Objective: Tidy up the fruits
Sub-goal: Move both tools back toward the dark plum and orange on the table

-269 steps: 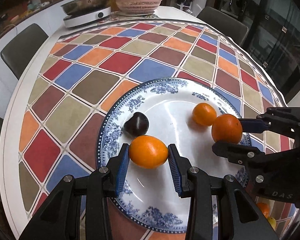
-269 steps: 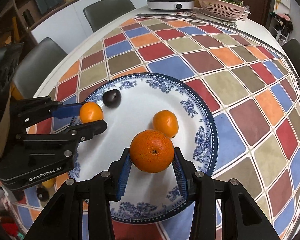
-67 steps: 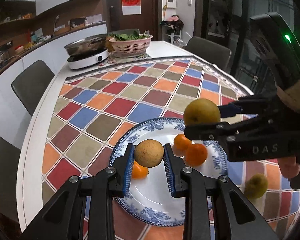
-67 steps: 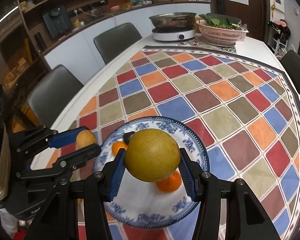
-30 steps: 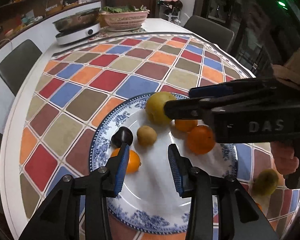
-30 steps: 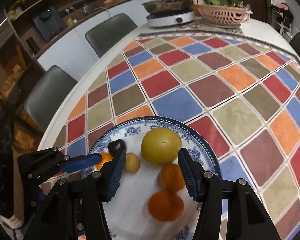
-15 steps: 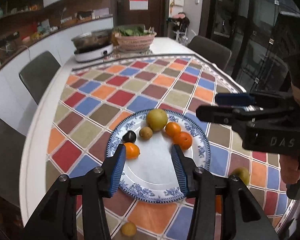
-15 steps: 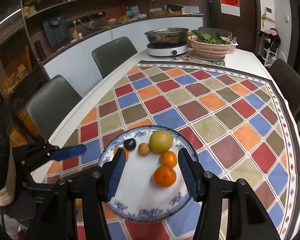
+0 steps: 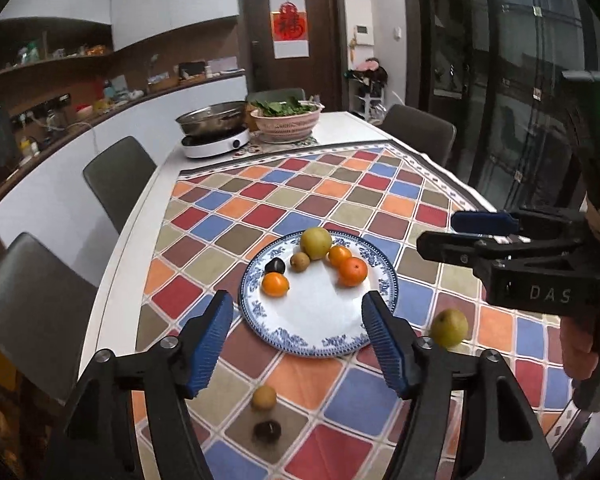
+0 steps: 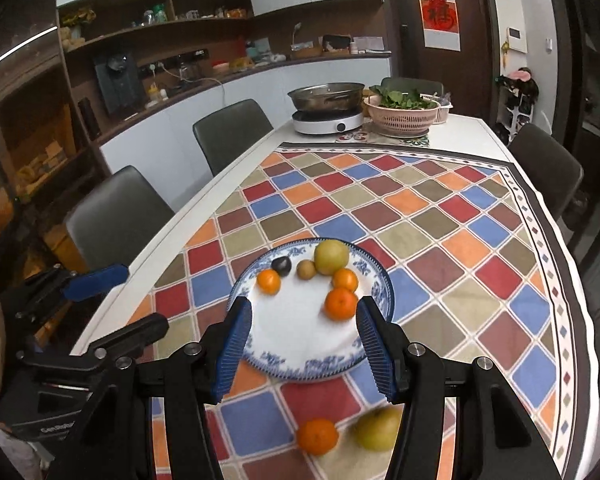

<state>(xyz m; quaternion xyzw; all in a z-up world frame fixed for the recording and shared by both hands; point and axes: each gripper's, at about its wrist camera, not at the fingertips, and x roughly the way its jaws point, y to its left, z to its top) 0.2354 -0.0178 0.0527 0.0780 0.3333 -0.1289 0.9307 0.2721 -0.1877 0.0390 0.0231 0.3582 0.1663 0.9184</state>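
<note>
A blue-and-white plate [image 9: 320, 336] [image 10: 300, 356] holds a yellow pear [image 9: 315, 243], a kiwi [image 9: 300, 261], a dark plum [image 9: 275, 266] and three oranges [image 9: 353, 271]. My left gripper [image 9: 298, 338] is open and empty, raised above the plate's near edge. My right gripper [image 10: 305, 346] is open and empty, also above the near edge. Loose on the cloth lie a pear [image 9: 449, 328] [image 10: 377, 428], an orange [image 10: 317, 436], a kiwi [image 9: 264, 398] and a dark plum [image 9: 267, 430].
The table has a checkered cloth [image 9: 340, 188]. A cooker with a pan [image 9: 214, 136] and a basket of greens [image 9: 286, 122] stand at the far end. Dark chairs [image 9: 118, 176] line the table's sides.
Both grippers have pulled back and up from the plate, open and empty. The pear and kiwi set down a second ago stay on the plate. Loose fruits near the table's front have come into view.
</note>
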